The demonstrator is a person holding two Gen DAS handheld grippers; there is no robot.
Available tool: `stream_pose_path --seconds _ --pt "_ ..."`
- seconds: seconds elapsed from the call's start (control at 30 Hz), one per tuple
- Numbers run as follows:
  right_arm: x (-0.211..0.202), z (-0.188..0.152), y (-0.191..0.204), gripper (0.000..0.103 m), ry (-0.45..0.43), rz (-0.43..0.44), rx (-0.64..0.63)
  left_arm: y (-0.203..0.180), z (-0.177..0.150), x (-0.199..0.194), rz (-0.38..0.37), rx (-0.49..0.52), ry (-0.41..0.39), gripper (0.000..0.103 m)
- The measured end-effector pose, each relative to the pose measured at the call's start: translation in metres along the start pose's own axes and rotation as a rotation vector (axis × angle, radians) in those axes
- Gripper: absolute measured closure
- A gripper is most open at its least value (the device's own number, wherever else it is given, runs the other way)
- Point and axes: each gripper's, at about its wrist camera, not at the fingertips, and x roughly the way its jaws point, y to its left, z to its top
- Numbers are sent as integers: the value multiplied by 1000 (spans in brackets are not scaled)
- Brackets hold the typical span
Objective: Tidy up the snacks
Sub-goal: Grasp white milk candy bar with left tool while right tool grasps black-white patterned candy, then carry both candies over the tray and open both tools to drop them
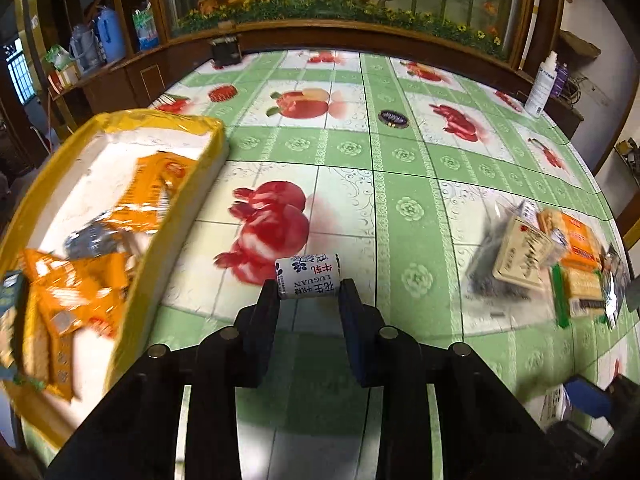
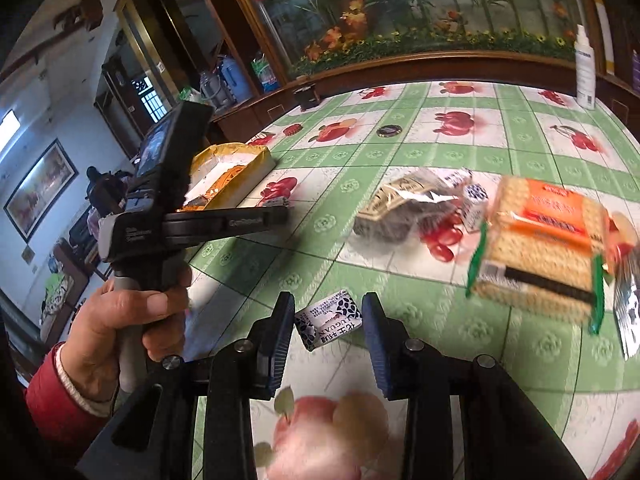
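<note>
The left gripper (image 1: 308, 288) points down at the green fruit-print tablecloth (image 1: 404, 168); its jaws are closed on a small white candy (image 1: 307, 276) with blue print, one pad at each end of the wrapper; the candy lies crosswise between the fingertips.

The right gripper (image 2: 328, 316) holds a second white candy packet (image 2: 329, 319), tilted between its jaws; the left pad touches the packet; contact at the right pad cannot be confirmed, so a firm grip cannot be told.

In the right wrist view, a hand (image 2: 132, 320) with a red sleeve grasps the handle of the left gripper.

The yellow-rimmed tray (image 1: 208, 152) sits at the left of the table, just beside the left gripper; it contains orange snack packets (image 1: 156, 188) and a grey packet (image 1: 94, 240).

The unsorted pile lies on the right of the table, well apart from the tray; it includes a cracker pack (image 2: 544, 248) with an orange label, a dark packet (image 2: 404, 208) with a beige label, and small white candies (image 2: 474, 200).

A white spray bottle (image 2: 585, 68) stands upright at the far right edge; a dark round lid (image 1: 393, 118) lies near the table centre.
</note>
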Motion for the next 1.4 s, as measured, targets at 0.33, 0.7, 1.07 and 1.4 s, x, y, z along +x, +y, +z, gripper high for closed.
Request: stream_pose_path --seconds 0.33,0.7,1.07,1.4 --pt "-27 -10 20 67 -48 33 -4 8 -35 -86 90 24 -167 75" --pt "-33 -9 73 67 -65 101 -87 42 -49 -114 149 -26 -204 75" --pt "-30 -8 105 68 -51 120 -146 73 -55 -130 178 -78 -238 75" --pt "-26 -5 124 68 -45 132 -183 93 -59 -131 199 -111 -236 75"
